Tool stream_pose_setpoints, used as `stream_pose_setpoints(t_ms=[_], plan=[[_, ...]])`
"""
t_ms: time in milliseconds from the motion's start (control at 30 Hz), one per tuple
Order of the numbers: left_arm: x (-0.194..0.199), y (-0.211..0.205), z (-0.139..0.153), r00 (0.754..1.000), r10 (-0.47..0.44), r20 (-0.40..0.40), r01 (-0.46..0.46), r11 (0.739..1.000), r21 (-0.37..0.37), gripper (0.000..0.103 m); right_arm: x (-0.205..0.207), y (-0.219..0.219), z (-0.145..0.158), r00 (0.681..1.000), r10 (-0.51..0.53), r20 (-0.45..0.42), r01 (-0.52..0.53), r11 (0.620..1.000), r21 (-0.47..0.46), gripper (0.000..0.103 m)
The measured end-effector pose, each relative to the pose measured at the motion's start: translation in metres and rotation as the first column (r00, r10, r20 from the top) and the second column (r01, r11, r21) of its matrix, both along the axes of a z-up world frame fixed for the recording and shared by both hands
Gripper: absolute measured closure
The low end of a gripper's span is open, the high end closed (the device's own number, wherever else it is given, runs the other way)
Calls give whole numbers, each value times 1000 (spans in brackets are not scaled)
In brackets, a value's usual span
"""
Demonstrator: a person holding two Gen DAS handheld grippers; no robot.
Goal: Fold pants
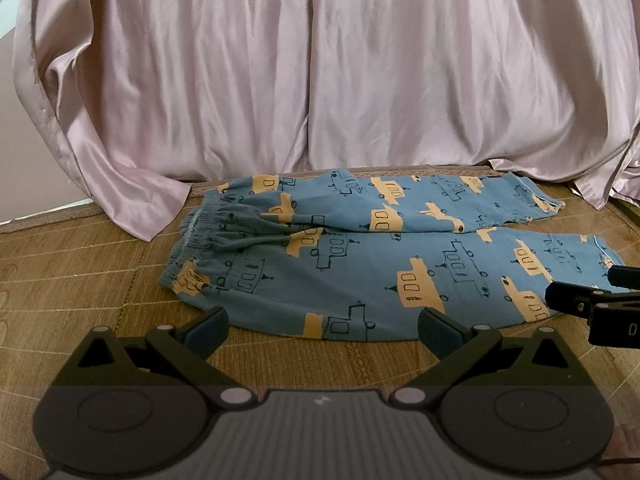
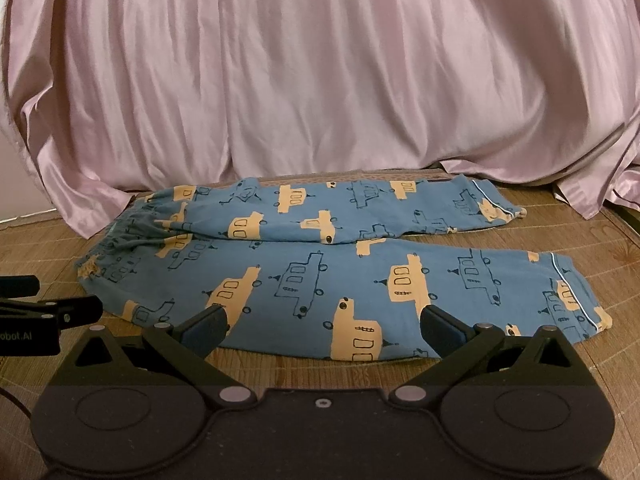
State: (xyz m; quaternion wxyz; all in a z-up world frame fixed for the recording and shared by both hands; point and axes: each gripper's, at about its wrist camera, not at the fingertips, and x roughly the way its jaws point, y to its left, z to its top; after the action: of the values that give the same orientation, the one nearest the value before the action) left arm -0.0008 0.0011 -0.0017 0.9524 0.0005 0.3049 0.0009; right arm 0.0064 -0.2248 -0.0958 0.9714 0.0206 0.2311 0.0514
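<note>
Blue pants [image 1: 360, 256] printed with yellow and outlined boats lie flat on a woven mat [image 1: 80, 280], waistband at the left, both legs stretching right side by side. In the right wrist view the same pants [image 2: 320, 272] fill the middle, cuffs with white piping at the right. My left gripper [image 1: 322, 330] is open, its fingers at the near edge of the front leg, nothing between them. My right gripper [image 2: 322, 330] is open too, hovering at the near hem of the front leg. Each gripper shows at the edge of the other's view, the right gripper [image 1: 592, 300] and the left gripper [image 2: 44, 308].
A pink satin curtain [image 1: 320, 72] hangs behind the pants and drapes onto the woven mat [image 2: 600, 360] at both far corners. Bare mat lies in front of the pants and to the left of the waistband. A thin cable [image 2: 16, 402] runs at the lower left.
</note>
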Motion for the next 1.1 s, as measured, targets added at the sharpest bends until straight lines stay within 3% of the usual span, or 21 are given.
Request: stream_pose_setpoints(t_ms=[867,1100], plan=[[1,2,-5,1000,7,-16,-7,1000,0,0,1,-2,-3,1000,1,-15,-1,1000,9,1],[6,8,-8,998,14,-53,-16,999,-43,0,5,-1,-2,999,20,-34,-20,1000,12,1]])
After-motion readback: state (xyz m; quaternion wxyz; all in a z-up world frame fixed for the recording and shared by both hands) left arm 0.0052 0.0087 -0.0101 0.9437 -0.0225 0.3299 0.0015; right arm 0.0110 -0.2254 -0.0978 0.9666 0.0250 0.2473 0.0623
